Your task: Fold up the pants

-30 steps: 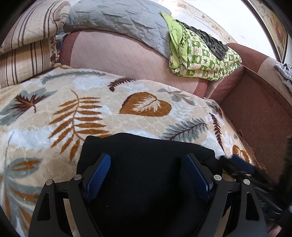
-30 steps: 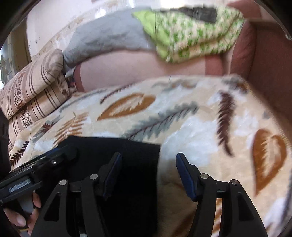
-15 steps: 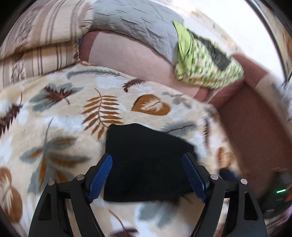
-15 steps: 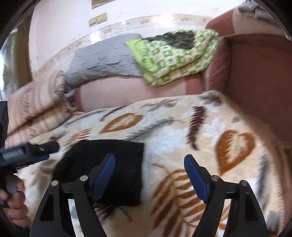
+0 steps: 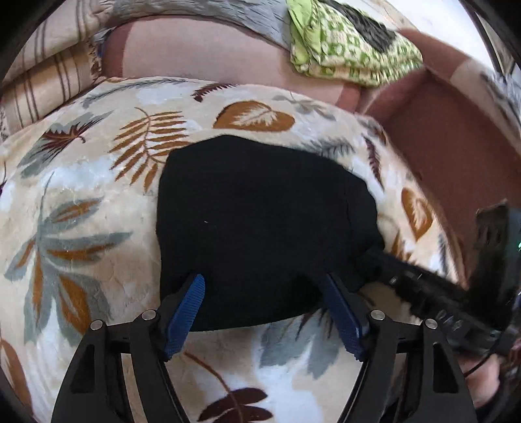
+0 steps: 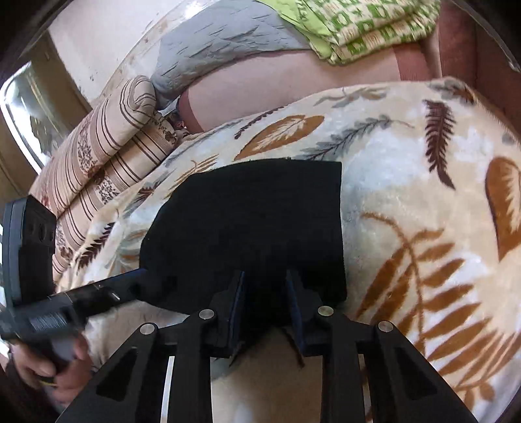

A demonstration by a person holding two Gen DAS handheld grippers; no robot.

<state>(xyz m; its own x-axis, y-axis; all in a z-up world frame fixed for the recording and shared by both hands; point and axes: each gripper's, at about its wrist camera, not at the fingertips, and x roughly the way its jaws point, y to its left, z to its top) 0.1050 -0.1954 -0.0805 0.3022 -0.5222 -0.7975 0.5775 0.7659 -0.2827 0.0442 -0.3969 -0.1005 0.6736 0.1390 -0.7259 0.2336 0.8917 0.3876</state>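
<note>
Right gripper (image 6: 263,306) closing over pants (image 6: 254,227) edge (contact unclear); left gripper (image 5: 263,309) wide, narrowing, holding nothing.

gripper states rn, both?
Left gripper: open, jaws closing, straddling the black pants.
Right gripper: jaws closing on the pants' near edge.

Leaf-print plush blanket (image 5: 97,208) covers the seat of a reddish-brown sofa (image 5: 456,153). Striped beige pillows (image 6: 107,156) stacked at one end. Grey quilted cover (image 6: 221,48) and folded green-patterned bedding (image 5: 351,55) lie along the backrest. Pale wall (image 6: 107,29) behind; bright pane at frame edge, possibly a window (image 6: 26,107). Daylight.
</note>
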